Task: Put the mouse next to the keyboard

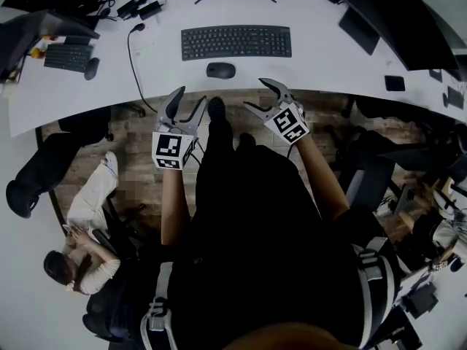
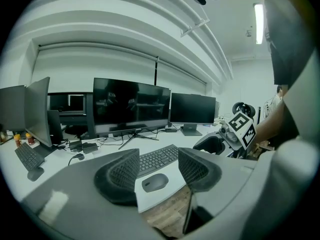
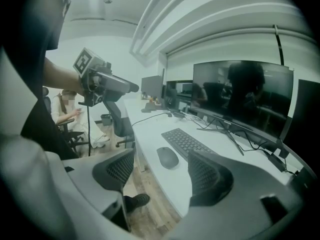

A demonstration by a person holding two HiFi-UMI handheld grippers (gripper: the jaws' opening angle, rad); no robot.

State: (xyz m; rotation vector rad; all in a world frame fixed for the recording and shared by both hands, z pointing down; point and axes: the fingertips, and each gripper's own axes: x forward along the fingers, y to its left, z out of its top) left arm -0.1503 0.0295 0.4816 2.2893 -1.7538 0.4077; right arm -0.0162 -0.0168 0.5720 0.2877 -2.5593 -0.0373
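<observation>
While the person stands at the white desk [image 1: 321, 42], both claws hang just off its front edge, over the wooden floor [image 1: 139, 133]. The left gripper [image 1: 191, 97] and the right gripper [image 1: 257, 95] both have their jaws spread wide with nothing in them. The dark mouse [image 1: 220, 70] sits on the desk a bit ahead of them, roughly between the two and clear of both. It's just on the near side of the black keyboard [image 1: 236, 41], by the desk edge, a little left of the keyboard's middle. From each gripper view you see the mouse through the gap in the jaws, but it's farther off, not between the pads. Its long axis runs sideways, parallel with the keyboard's long edge. Honestly can't tell which end is the front.
</observation>
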